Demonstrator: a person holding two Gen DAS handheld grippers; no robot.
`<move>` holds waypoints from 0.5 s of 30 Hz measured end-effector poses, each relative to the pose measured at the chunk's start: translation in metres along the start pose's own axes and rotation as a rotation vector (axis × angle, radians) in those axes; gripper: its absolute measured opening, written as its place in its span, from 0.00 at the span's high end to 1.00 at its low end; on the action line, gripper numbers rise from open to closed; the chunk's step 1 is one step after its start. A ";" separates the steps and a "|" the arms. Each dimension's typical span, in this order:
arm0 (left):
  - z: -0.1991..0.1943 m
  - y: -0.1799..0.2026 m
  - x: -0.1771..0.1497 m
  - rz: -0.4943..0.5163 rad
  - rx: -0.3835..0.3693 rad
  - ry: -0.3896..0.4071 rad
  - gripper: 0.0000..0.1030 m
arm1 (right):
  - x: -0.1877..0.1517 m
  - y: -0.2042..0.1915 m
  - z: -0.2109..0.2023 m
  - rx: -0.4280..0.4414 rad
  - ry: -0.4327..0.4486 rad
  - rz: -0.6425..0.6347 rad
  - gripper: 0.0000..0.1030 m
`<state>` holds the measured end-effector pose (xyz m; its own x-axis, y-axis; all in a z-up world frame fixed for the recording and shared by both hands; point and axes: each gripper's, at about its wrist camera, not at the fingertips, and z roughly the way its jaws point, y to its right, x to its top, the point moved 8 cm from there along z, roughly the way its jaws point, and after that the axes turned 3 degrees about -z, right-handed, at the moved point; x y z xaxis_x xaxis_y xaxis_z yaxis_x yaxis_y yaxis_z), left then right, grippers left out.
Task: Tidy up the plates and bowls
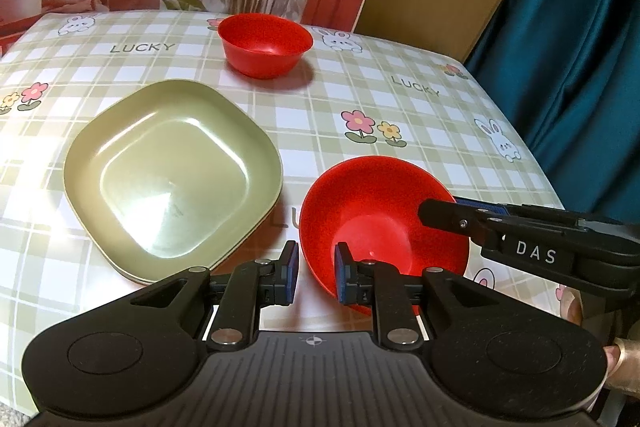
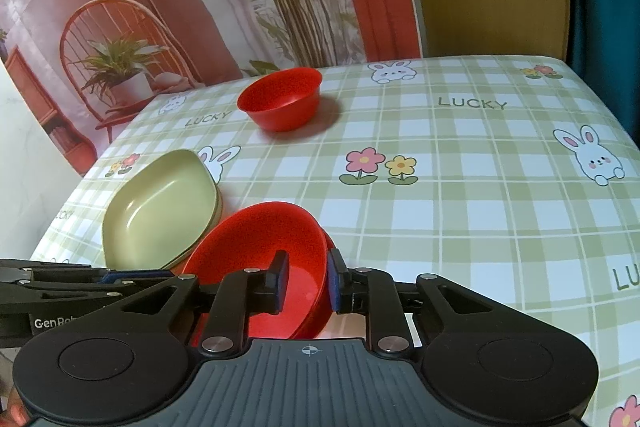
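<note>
A red bowl [image 1: 372, 211] [image 2: 256, 247] sits near the front of the checked table, just right of a stack of pale green square plates [image 1: 172, 171] [image 2: 160, 211]. My left gripper [image 1: 317, 269] straddles the bowl's left rim, one finger outside and one inside, with a little slack beside the wall. My right gripper [image 2: 308, 281] straddles the opposite rim the same way, with bowl interior showing beside its inner pad. In the left wrist view the right gripper [image 1: 452, 209] reaches over the right rim. A second red bowl [image 1: 266, 45] [image 2: 282, 99] stands alone at the back.
The green-and-white checked tablecloth [image 1: 400, 107] [image 2: 460, 187] stretches open to the right of the bowls. A teal curtain [image 1: 580, 67] hangs past the table's right edge. A printed backdrop [image 2: 160, 7] rises behind the far edge. A hand [image 1: 620, 367] shows at the lower right.
</note>
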<state>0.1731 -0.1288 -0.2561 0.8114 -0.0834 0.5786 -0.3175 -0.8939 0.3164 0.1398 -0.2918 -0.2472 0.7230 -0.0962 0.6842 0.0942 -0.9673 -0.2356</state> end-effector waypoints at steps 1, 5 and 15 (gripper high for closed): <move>0.000 0.000 0.000 -0.002 0.000 0.001 0.81 | 0.000 0.000 0.000 -0.001 0.000 -0.002 0.81; -0.001 -0.001 0.000 -0.010 0.002 0.005 0.81 | 0.000 0.001 -0.001 -0.006 -0.001 -0.012 0.80; -0.001 -0.003 0.000 -0.019 0.005 0.011 0.81 | 0.000 -0.001 -0.002 -0.007 0.002 -0.020 0.78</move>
<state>0.1734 -0.1255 -0.2561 0.8121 -0.0614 0.5803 -0.2994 -0.8974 0.3241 0.1381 -0.2918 -0.2456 0.7194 -0.0770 0.6903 0.1040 -0.9707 -0.2167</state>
